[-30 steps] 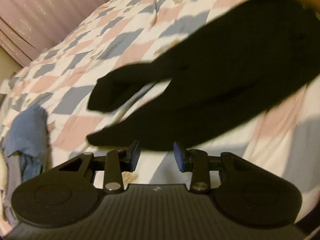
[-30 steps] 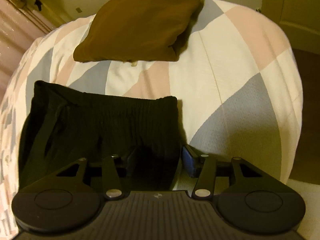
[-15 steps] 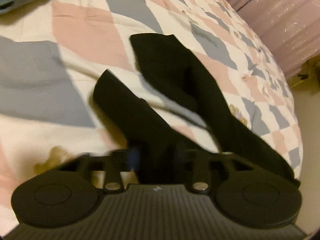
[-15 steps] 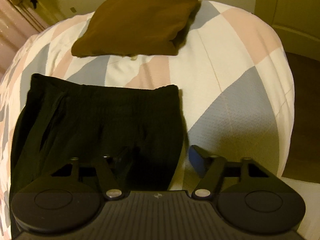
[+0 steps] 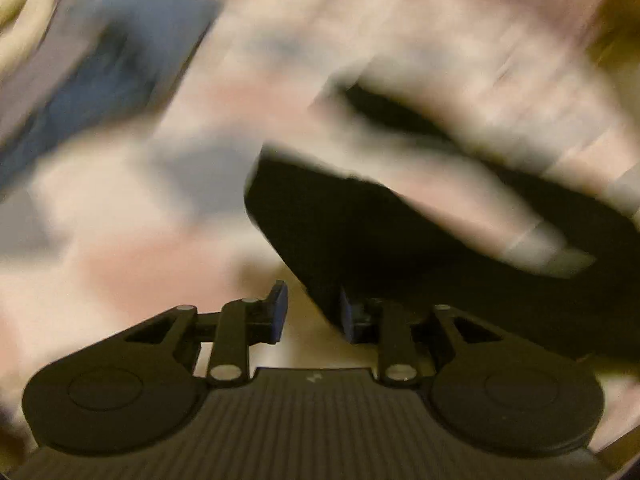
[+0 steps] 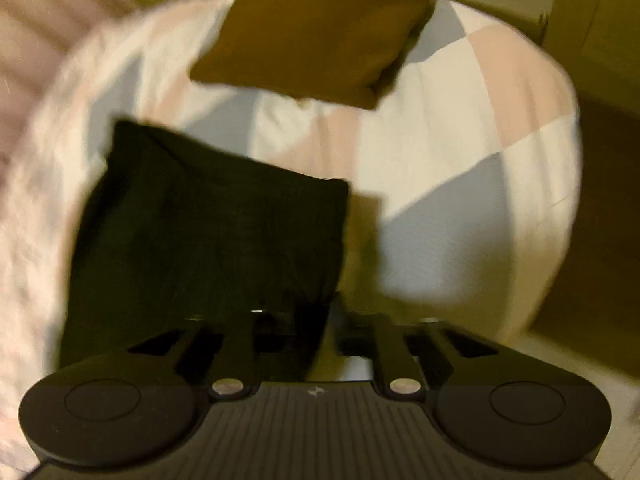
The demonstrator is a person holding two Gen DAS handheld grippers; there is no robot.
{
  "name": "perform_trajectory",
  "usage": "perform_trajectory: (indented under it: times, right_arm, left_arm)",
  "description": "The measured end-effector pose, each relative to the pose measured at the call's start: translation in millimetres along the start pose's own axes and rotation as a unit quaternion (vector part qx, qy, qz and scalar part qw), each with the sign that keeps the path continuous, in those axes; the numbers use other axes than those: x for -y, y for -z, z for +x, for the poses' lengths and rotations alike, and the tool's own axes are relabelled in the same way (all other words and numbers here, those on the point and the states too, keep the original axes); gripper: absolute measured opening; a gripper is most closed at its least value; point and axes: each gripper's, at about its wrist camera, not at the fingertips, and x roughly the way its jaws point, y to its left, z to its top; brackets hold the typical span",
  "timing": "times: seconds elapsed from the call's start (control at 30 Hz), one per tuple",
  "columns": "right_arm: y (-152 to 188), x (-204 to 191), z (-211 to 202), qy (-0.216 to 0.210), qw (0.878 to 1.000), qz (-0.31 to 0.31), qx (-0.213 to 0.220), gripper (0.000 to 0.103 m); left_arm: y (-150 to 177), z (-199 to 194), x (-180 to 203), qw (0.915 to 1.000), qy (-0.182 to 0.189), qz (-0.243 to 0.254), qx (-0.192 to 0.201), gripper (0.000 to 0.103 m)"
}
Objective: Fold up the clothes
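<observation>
Black trousers point(image 5: 400, 248) lie on the checked quilt point(image 5: 120, 220); the left wrist view is badly blurred. My left gripper point(image 5: 312, 314) is open, and the end of one trouser leg touches its right finger point(image 5: 347, 316). The second leg runs off to the upper right. In the right wrist view the waist end of the trousers point(image 6: 208, 232) is raised a little and casts a shadow on the quilt point(image 6: 460, 152). My right gripper point(image 6: 320, 336) has its fingers drawn in on the waist's right corner.
A folded brown garment point(image 6: 316, 32) lies at the far end of the bed. A blue garment point(image 5: 104, 72) sits at the upper left. The bed edge drops to a dark floor point(image 6: 600, 208) on the right. Pink curtains point(image 6: 28, 40) hang at the left.
My right gripper went from wide open to closed on the waist corner and lifted it. My left gripper swung fast along the legs; the leg end now sits by its right finger.
</observation>
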Motion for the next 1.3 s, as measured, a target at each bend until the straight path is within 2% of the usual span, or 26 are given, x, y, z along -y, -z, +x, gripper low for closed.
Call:
perform_trajectory:
  times: [0.03, 0.07, 0.1, 0.17, 0.23, 0.33, 0.37, 0.4, 0.43, 0.47, 0.6, 0.67, 0.7, 0.73, 0.77, 0.8, 0.87, 0.93, 0.97, 1.03, 1.1, 1.2, 1.23, 1.3]
  right_arm:
    - [2.8, -1.1, 4.5, 0.024, 1.0, -0.01, -0.002, 0.043]
    - [5.6, -1.0, 8.0, 0.037, 0.999, -0.013, -0.001, 0.042]
    - [8.4, 0.9, 10.0, 0.036, 0.999, -0.007, 0.002, 0.042]
    - [14.0, 4.8, 14.2, 0.033, 0.999, 0.005, 0.009, 0.044]
    - [18.5, 6.9, 17.7, 0.024, 0.999, 0.016, 0.02, 0.045]
    - [23.8, 9.5, 23.1, 0.011, 0.999, 0.036, 0.037, 0.049]
    - [24.6, 10.7, 24.8, 0.008, 0.998, 0.044, 0.041, 0.05]
    - [23.7, 10.6, 25.1, 0.004, 0.998, 0.047, 0.044, 0.048]
    - [22.1, 8.8, 24.1, -0.003, 0.998, 0.043, 0.047, 0.018]
    - [20.6, 7.0, 23.1, -0.009, 0.998, 0.04, 0.049, 0.001]
    - [7.2, -8.3, 10.2, -0.04, 0.997, 0.018, 0.069, 0.0]
    - [-1.8, -16.5, 7.8, -0.054, 0.995, 0.032, 0.076, 0.0]
    - [-5.0, -21.1, 10.0, -0.053, 0.995, 0.037, 0.074, 0.001]
    - [-6.4, -25.3, 13.4, -0.048, 0.996, 0.04, 0.068, 0.004]
    - [-6.1, -27.8, 16.1, -0.042, 0.996, 0.041, 0.063, 0.015]
    - [-5.7, -30.3, 18.8, -0.036, 0.997, 0.042, 0.057, 0.019]
    - [-1.1, -30.8, 19.7, -0.032, 0.997, 0.04, 0.055, 0.033]
    - [6.1, -22.6, 19.6, -0.035, 0.997, 0.052, 0.053, 0.043]
    - [9.3, -17.4, 20.0, -0.037, 0.996, 0.062, 0.052, 0.043]
    - [14.7, -6.4, 21.6, -0.041, 0.994, 0.083, 0.049, 0.043]
    - [18.5, 1.1, 23.2, -0.048, 0.993, 0.099, 0.049, 0.043]
    - [21.7, 3.0, 25.4, -0.049, 0.992, 0.103, 0.048, 0.043]
    - [22.0, 2.0, 25.8, -0.047, 0.993, 0.1, 0.049, 0.043]
    - [21.5, 0.6, 26.7, -0.046, 0.993, 0.099, 0.052, 0.043]
  left_arm:
    - [12.9, 14.7, -9.7, 0.9991, -0.018, -0.022, -0.031, 0.017]
    - [21.3, 18.9, -18.2, 0.9976, -0.008, -0.056, -0.039, 0.017]
    - [27.8, 20.1, -24.9, 0.9948, 0.013, -0.094, -0.037, 0.017]
    - [34.8, 21.8, -28.8, 0.9883, 0.042, -0.145, -0.022, 0.03]
    - [41.1, 24.4, -32.7, 0.9787, 0.069, -0.193, -0.009, 0.036]
    - [40.1, 42.9, -37.8, 0.9644, 0.085, -0.25, -0.007, 0.036]
    - [38.2, 50.0, -37.7, 0.9597, 0.093, -0.265, -0.007, 0.03]
    - [30.5, 53.6, -34.0, 0.9617, 0.088, -0.26, -0.008, 0.021]
    - [22.8, 57.3, -30.4, 0.9636, 0.082, -0.254, -0.01, 0.008]
    - [15.2, 60.0, -26.0, 0.9661, 0.077, -0.246, -0.011, 0.007]
    - [-15.2, 55.5, 5.0, 0.9829, 0.057, -0.175, -0.011, 0.008]
    - [-30.4, 53.3, 20.5, 0.9891, 0.047, -0.139, -0.011, 0.021]
    - [-38.0, 52.2, 28.3, 0.9917, 0.042, -0.121, -0.011, 0.023]
    - [-45.6, 51.0, 36.0, 0.994, 0.037, -0.103, -0.011, 0.029]
    - [-53.3, 49.9, 43.7, 0.9959, 0.032, -0.084, -0.011, 0.032]
    - [-60.9, 48.8, 51.5, 0.9974, 0.027, -0.066, -0.011, 0.033]
    - [-71.6, 47.1, 63.4, 0.9989, 0.02, -0.041, -0.015, 0.037]
    - [-42.8, 50.2, 43.3, 0.9907, 0.052, -0.117, -0.045, 0.037]
    - [-33.1, 51.9, 34.2, 0.9822, 0.077, -0.162, -0.054, 0.037]
    - [-18.0, 55.5, 18.6, 0.9577, 0.125, -0.253, -0.059, 0.037]
    - [-19.7, 58.4, 15.3, 0.9431, 0.147, -0.295, -0.044, 0.037]
    - [-36.8, 73.8, 22.7, 0.937, 0.152, -0.314, -0.025, 0.037]
    - [-42.5, 79.0, 24.6, 0.9368, 0.15, -0.315, -0.02, 0.035]
    - [-46.7, 76.2, 26.3, 0.9419, 0.146, -0.303, -0.011, 0.033]
